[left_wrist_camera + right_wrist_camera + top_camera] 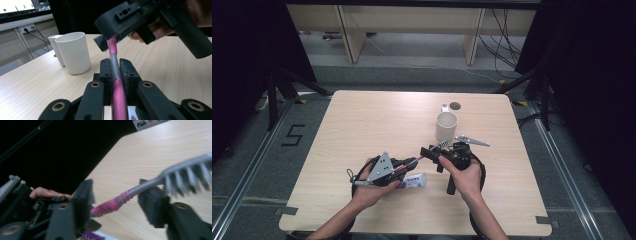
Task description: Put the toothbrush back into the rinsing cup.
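Between both grippers: a pink-and-grey plastic toothbrush (419, 159).
Left gripper (115, 72) clamps its handle; bristles point toward two o'clock between the right gripper's (117, 202) half-open jaws, not yet pinched.

White cup (446, 126) upright on the wood table (362, 120), right of centre toward the far edge. Toothpaste tube (414, 181) lies flat near the front edge. Floor marker "5" (293, 135) left of the table.
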{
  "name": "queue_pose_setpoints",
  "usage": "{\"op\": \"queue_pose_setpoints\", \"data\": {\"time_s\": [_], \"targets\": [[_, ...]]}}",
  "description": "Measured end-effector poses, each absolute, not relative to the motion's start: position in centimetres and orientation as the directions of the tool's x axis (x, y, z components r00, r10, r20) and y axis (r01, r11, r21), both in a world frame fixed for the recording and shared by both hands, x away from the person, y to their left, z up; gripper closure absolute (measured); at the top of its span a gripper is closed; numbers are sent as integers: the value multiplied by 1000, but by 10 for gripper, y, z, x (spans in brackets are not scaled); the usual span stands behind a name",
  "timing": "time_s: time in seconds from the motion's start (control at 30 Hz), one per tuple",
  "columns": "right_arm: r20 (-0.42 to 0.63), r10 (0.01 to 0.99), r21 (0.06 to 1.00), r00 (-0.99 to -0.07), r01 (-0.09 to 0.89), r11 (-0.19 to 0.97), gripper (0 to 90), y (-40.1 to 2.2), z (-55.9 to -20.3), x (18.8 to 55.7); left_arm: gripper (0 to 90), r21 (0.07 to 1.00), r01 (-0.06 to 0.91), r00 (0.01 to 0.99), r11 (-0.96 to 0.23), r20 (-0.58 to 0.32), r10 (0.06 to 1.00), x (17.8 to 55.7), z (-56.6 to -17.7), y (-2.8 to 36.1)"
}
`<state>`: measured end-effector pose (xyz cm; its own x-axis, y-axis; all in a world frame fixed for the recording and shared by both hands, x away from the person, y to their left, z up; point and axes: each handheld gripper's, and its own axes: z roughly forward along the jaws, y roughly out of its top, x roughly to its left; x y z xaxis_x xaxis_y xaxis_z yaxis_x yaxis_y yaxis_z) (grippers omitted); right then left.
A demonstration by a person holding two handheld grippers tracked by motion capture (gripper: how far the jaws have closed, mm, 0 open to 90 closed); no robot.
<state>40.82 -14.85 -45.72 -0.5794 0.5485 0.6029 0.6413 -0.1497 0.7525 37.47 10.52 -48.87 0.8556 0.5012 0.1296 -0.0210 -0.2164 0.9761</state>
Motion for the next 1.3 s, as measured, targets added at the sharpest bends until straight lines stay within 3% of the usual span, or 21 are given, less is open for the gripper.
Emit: {"op": "queue_pose_setpoints", "data": {"time_s": [0.03,0.07,0.1,0.27,0.3,0.47,0.6,1.07,1.3], "targets": [[604,545,755,-581,637,-158,612,-149,-457,408,808,974,-18,855,-225,132,501,374,-489,105],[604,545,755,-581,637,-158,612,-149,-457,408,808,974,-18,855,-225,132,501,374,-489,105],[617,532,751,-580,635,-179,685,-149,-455,408,807,972,-13,855,-233,132,502,373,-489,103],[669,464,724,-580,648,-235,803,-149,-449,405,801,967,3,853,-254,130,505,374,-492,98],[642,459,753,-614,618,-226,829,-146,-445,404,770,963,15,860,-269,125,495,375,-493,95],[557,499,816,-664,549,-180,830,-145,-434,402,544,956,29,869,-292,120,479,375,-492,91],[473,563,867,-678,471,-161,831,-156,-419,403,469,948,37,869,-317,126,479,373,-486,98],[312,685,922,-658,383,-52,830,-171,-397,407,420,942,31,808,-334,173,563,373,-459,150],[261,726,934,-636,355,-24,830,-175,-392,413,407,964,106,761,-242,78,645,366,-466,188]]}}
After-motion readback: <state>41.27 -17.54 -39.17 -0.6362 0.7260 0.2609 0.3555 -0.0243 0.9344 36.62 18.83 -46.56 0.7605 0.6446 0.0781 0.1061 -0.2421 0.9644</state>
